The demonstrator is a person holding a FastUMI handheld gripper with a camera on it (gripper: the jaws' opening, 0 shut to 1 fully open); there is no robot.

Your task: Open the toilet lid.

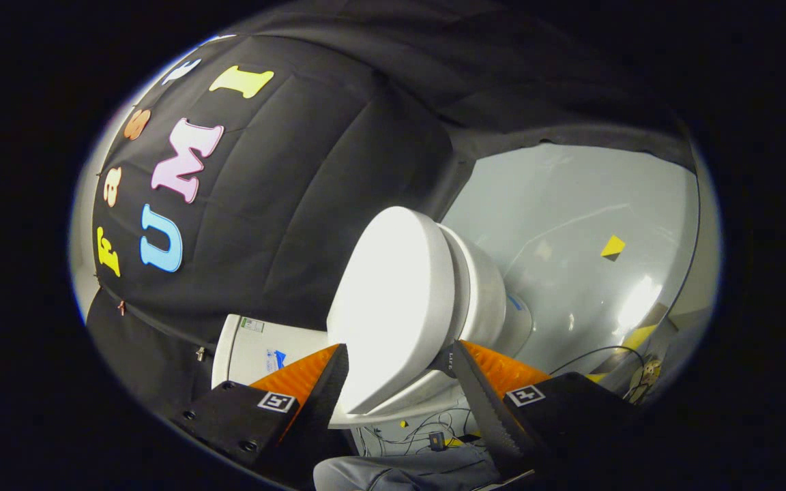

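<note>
Between my two fingers sits the front edge of the toilet lid [393,300], and my gripper [400,365] is spread wide around it, one finger on each side. Whether either finger actually presses on the lid I cannot tell; from this view the tips look just beside the rim rather than clamped on it. My view is rolled over, so the toilet looks tipped on its side. The lid appears to lie down against the seat [482,286] and bowl [512,320], so I judge the opening barely begun. To do this well, I should catch the lid alone, not the seat under it, and swing it about the hinge towards the cistern [256,351] rather than pulling straight. Beyond the bowl spreads the pale floor [570,204], with a cable [598,351] close by.
</note>
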